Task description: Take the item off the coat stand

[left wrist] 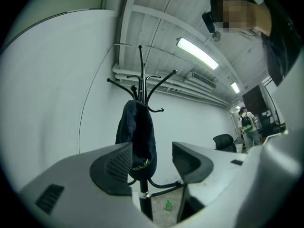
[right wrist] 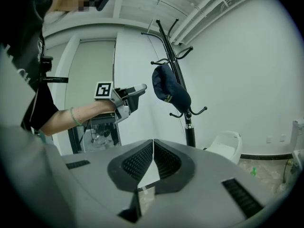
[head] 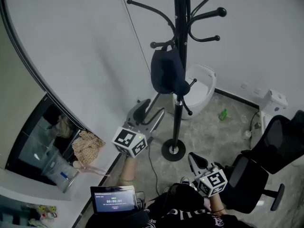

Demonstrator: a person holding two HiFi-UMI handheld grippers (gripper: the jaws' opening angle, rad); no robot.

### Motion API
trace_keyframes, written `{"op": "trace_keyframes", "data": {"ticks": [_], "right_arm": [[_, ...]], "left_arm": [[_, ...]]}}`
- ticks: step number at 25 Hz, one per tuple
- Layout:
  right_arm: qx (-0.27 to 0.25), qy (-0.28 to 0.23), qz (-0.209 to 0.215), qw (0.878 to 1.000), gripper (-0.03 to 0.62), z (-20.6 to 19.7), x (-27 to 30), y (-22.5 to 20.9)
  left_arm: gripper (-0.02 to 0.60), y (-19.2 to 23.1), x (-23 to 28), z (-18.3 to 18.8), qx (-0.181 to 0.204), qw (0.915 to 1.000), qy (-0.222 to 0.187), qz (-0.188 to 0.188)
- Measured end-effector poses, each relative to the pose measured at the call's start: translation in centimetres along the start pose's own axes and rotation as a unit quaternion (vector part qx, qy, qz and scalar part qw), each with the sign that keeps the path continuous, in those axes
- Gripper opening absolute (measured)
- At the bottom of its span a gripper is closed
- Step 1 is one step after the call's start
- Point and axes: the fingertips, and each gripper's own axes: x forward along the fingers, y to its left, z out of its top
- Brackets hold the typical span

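Note:
A dark navy cap (head: 167,72) hangs from a low hook of the black coat stand (head: 180,13), whose round base (head: 173,150) rests on the floor. My left gripper (head: 153,110) is open and held up below and to the left of the cap, short of touching it. In the left gripper view the cap (left wrist: 137,137) shows beyond the left gripper (left wrist: 152,156), between its spread jaws but not gripped. My right gripper (head: 194,159) is low near my body, shut and empty. In the right gripper view the right gripper (right wrist: 153,144) has its pads together, with the cap (right wrist: 170,90) and the left gripper (right wrist: 138,93) ahead.
A white bin (head: 202,87) stands behind the stand by the wall, with a green bottle (head: 223,114) on the floor beside it. A black office chair (head: 270,160) is at the right, a laptop (head: 114,199) and a patterned cloth (head: 87,146) at the lower left.

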Motion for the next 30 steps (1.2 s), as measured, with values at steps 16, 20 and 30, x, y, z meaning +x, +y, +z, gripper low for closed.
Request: {"op": "trace_keyframes", "data": {"ticks": [16, 20, 30], "right_arm": [[-0.011, -0.003, 0.021, 1.0, 0.018, 2.7, 4.3, -6.6], [-0.009, -0.003, 0.03, 1.0, 0.018, 3.2, 5.4, -7.3], [-0.001, 0.003, 0.04, 0.999, 0.018, 2.9, 6.4, -8.3]], "left_arm": [[0.31, 5.5, 11.7, 2.2, 0.092, 0.9952, 0.033, 0.0], [0.102, 6.3, 12.2, 1.1, 0.092, 0.9949, 0.038, 0.014], [0.011, 7.1, 9.9, 6.3, 0.063, 0.9973, -0.016, 0.034]]}}
